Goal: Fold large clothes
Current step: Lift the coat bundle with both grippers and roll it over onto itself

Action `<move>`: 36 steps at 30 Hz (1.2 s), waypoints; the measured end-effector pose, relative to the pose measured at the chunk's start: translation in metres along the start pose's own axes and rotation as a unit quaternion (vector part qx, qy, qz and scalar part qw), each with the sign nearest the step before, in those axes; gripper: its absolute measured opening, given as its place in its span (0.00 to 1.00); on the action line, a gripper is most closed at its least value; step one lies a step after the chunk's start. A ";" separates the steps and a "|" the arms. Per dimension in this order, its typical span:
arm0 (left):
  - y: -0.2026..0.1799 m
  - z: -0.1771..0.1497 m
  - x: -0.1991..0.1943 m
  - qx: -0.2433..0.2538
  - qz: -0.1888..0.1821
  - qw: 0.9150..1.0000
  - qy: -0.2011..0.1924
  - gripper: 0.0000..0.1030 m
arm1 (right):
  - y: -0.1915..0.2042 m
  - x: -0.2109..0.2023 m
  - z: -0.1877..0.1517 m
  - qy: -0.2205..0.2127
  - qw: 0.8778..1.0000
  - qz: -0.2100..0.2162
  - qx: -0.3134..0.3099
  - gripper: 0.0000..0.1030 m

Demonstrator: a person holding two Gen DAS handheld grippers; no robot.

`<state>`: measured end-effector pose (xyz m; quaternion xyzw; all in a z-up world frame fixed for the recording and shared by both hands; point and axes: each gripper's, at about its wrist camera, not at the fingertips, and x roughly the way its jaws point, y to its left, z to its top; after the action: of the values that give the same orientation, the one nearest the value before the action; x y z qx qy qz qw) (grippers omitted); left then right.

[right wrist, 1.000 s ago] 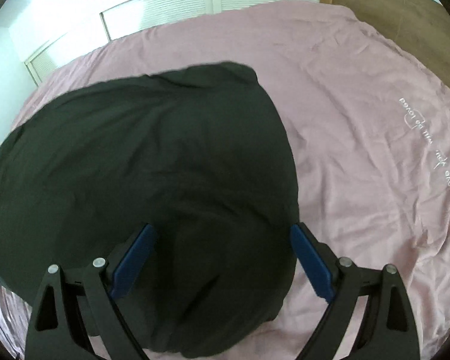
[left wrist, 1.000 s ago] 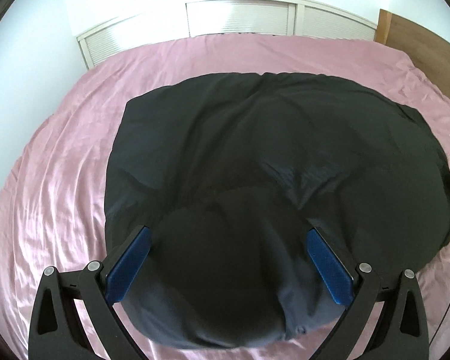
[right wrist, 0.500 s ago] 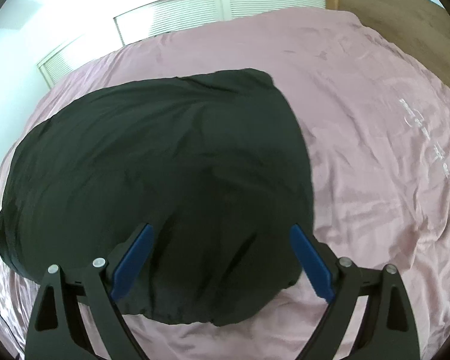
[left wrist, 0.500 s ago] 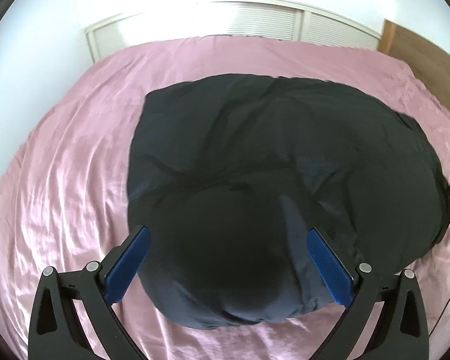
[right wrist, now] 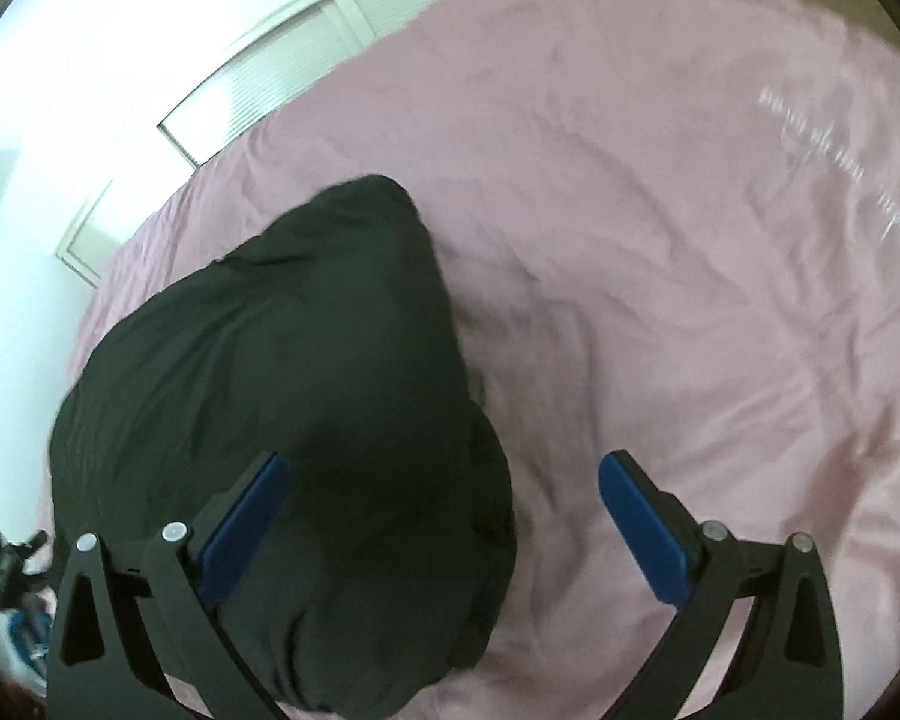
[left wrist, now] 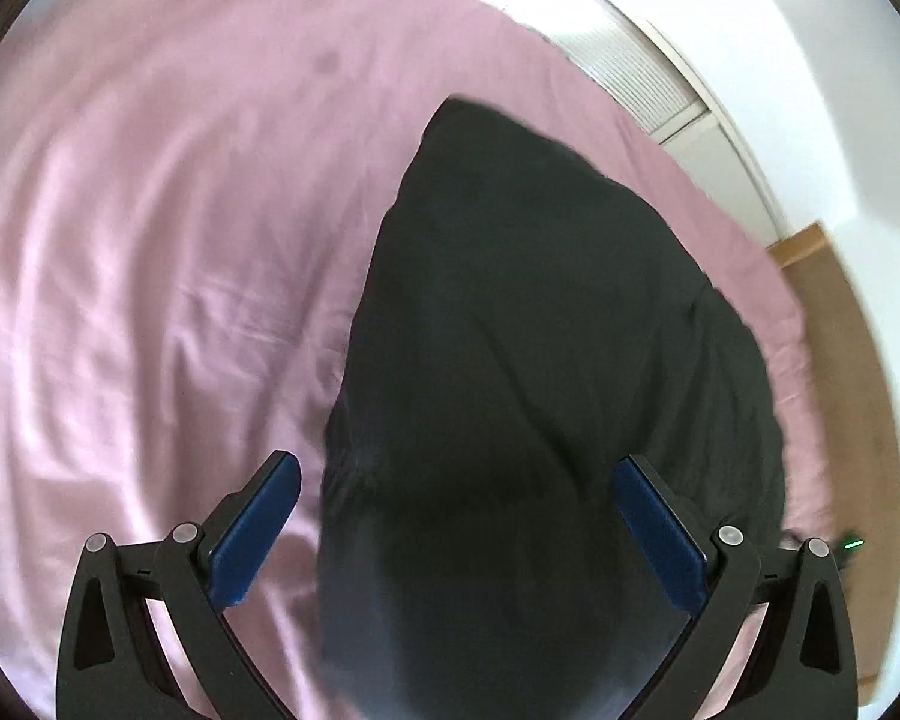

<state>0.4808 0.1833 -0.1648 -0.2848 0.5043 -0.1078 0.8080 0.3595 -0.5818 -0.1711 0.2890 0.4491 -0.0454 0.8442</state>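
Observation:
A large black garment (left wrist: 546, 372) lies folded into a thick bundle on the pink bedsheet (left wrist: 150, 252). My left gripper (left wrist: 456, 486) hovers open above the garment's near left end, its blue pads (left wrist: 258, 528) wide apart and free of the cloth. In the right wrist view the same black garment (right wrist: 306, 396) fills the lower left. My right gripper (right wrist: 444, 480) straddles its right edge, over cloth on the left and bare pink bedsheet (right wrist: 660, 252) on the right. Its jaws are opening and hold nothing.
White slatted cupboard doors (left wrist: 642, 72) stand behind the bed. A wooden floor or board (left wrist: 840, 330) shows past the bed's right edge. White stitched lettering (right wrist: 840, 162) marks the sheet at the right. The other gripper's dark parts (right wrist: 6, 552) show at the lower left.
Both views have rolled and swung: the left one leftward so more bare sheet shows, the right one rightward off the garment. Both are motion-blurred. The garment stays put.

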 end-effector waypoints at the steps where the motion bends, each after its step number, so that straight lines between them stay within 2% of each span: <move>1: 0.006 0.002 0.008 -0.009 -0.016 1.000 0.011 0.99 | -0.006 0.007 0.003 0.008 1.000 0.009 0.014 1.00; 2: 0.009 0.003 0.014 -0.014 -0.029 0.999 0.021 0.99 | -0.011 0.012 0.005 0.015 0.999 0.022 0.024 1.00; 6: 0.018 -0.005 0.042 -0.033 -0.087 0.994 0.054 0.99 | -0.030 0.039 0.010 0.037 0.988 0.135 0.062 1.00; 11: 0.024 -0.008 0.059 -0.051 -0.131 0.987 0.073 0.99 | -0.021 0.068 0.001 0.080 0.978 0.188 0.038 1.00; 14: 0.031 -0.011 0.065 -0.066 -0.146 0.983 0.086 0.99 | -0.016 0.083 -0.003 0.082 0.975 0.202 0.030 1.00; 17: 0.035 -0.014 0.071 -0.063 -0.152 0.982 0.097 0.99 | -0.013 0.101 -0.003 0.109 0.968 0.223 0.041 1.00; 18: 0.038 -0.009 0.083 -0.062 -0.153 0.981 0.100 0.99 | -0.011 0.108 -0.004 0.118 0.964 0.233 0.047 1.00; 26: 0.045 -0.015 0.098 -0.066 -0.169 0.977 0.115 0.99 | 0.006 0.135 -0.004 0.134 0.959 0.248 0.031 1.00; 32: 0.042 -0.004 0.107 -0.071 -0.160 0.977 0.121 0.99 | 0.007 0.143 -0.014 0.150 0.956 0.246 0.053 1.00; 36: 0.031 -0.007 0.109 -0.058 -0.140 0.982 0.112 0.98 | 0.017 0.151 -0.013 0.159 0.953 0.250 0.059 1.00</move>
<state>0.5226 0.1558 -0.2664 -0.3847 0.5526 -0.2216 0.7054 0.4456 -0.5328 -0.2876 0.4446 0.4876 0.1874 0.7277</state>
